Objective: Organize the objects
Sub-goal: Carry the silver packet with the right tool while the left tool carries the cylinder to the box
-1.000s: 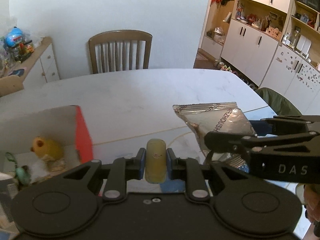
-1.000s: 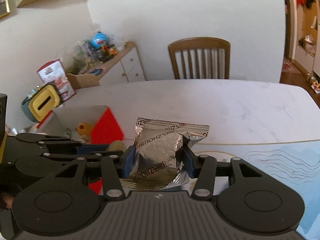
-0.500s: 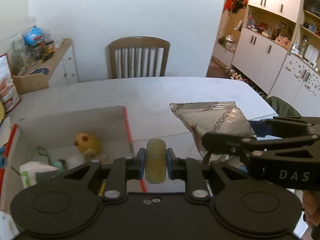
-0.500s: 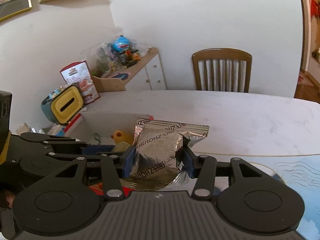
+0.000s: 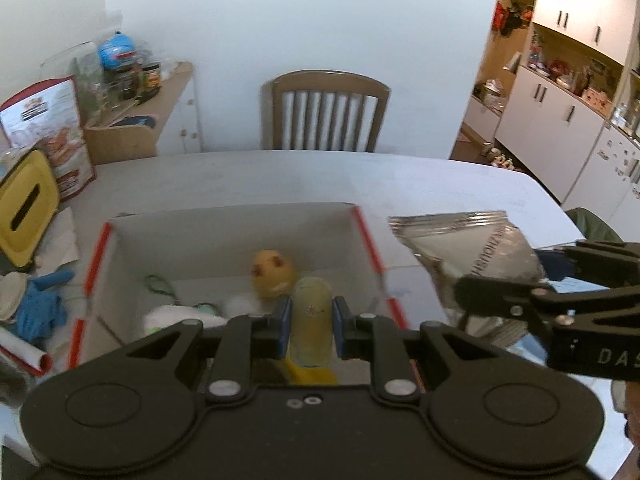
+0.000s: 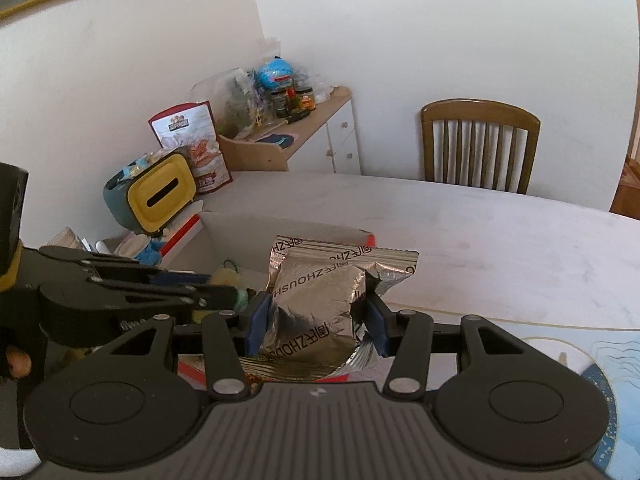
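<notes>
Centrally, box [image 5: 224, 236]: open cardboard, on the bench [image 5: 320, 176].
Left claw [image 5: 309, 322]: clamps a yellowish cylinder [image 5: 311, 312] above the box.
Right claw [image 6: 316, 322]: grips a silver foil packet [image 6: 320, 300] over the box's right edge.

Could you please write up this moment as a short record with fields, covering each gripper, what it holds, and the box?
left gripper: shut on a yellowish cylinder, held above the open box
right gripper: shut on a silver foil packet, near the box's right side
box: white cardboard with red edges, open, on the table
box contents: yellow round toy, green cord, white items
behind table: wooden chair
</notes>
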A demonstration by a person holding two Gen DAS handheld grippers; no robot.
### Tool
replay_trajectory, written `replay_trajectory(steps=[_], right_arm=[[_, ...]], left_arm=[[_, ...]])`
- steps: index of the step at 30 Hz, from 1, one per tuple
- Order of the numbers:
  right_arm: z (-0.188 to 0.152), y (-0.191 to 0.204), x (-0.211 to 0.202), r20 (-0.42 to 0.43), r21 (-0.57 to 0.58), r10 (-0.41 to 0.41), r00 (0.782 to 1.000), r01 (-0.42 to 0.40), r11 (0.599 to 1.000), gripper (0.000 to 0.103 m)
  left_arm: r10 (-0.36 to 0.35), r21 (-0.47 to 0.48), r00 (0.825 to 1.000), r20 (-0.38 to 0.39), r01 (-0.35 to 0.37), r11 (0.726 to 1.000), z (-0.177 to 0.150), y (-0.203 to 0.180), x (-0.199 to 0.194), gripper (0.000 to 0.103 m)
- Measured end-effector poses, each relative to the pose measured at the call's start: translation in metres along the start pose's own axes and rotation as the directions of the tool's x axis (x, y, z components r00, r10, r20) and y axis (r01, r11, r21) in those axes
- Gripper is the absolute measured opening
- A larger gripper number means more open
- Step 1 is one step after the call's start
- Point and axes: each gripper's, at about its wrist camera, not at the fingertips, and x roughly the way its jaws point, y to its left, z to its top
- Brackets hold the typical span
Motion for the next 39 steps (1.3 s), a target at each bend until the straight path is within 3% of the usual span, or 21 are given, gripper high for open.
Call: replay_trajectory(steps=[12, 17, 39], right_arm=[[-0.002, 0.030, 0.047, -0.063, -0.029, -0.004, 0.998, 0.003, 1.000, 0.050], [-0.005, 0.044, 0.074, -0.092, -0.058, -0.007, 0.996, 0.002, 0.998, 0.050], [-0.031, 0.063, 0.138, -0.211, -0.119, -0.020, 0.977, -0.005, 0.993, 0.050]], left_arm=[[0.055, -0.068, 0.998, -0.038, -0.057, 0.996, 0.015, 0.067, 0.022, 0.019], [0.086, -0.047, 0.995, -0.044, -0.088, 0.995, 0.021, 0.081, 0.042, 0.019], [0.066, 0.008, 0.982, -0.177, -0.066, 0.998, 0.015, 0.101, 0.117, 0.019]])
